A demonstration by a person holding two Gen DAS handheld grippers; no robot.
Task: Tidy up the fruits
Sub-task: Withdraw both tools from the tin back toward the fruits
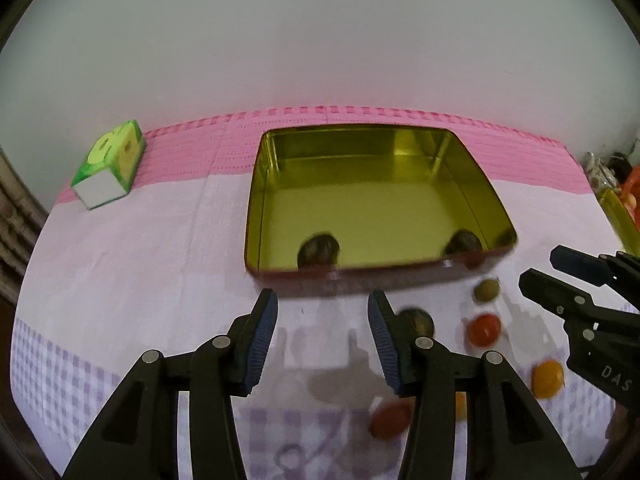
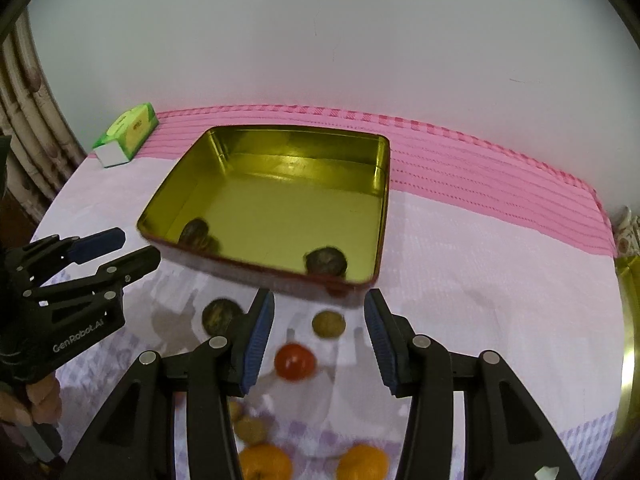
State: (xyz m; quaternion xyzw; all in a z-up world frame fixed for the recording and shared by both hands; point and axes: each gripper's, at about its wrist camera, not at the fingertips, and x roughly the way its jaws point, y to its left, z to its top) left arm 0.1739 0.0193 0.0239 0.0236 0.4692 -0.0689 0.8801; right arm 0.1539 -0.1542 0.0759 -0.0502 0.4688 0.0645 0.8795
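Observation:
A gold-lined tin box (image 1: pixel 360 160) (image 2: pixel 280 152) sits on the table with two dark round fruits (image 1: pixel 319 249) (image 2: pixel 325 261) against its near wall. In front of it lie loose fruits: a dark one (image 2: pixel 219 314), a greenish-brown one (image 2: pixel 329 323) (image 1: pixel 486 290), a red one (image 2: pixel 295 361) (image 1: pixel 484 329) and oranges (image 2: pixel 362 462) (image 1: pixel 547 378). My left gripper (image 1: pixel 323 308) is open and empty, just before the box. My right gripper (image 2: pixel 320 312) is open and empty above the greenish-brown and red fruits. Each gripper shows in the other view (image 1: pixel 560 276) (image 2: pixel 132 248).
A green tissue box (image 1: pixel 110 164) (image 2: pixel 127 136) stands at the back left on the pink cloth. A gold rim of another container (image 2: pixel 628 340) (image 1: pixel 618 216) is at the right edge. A wall runs behind the table.

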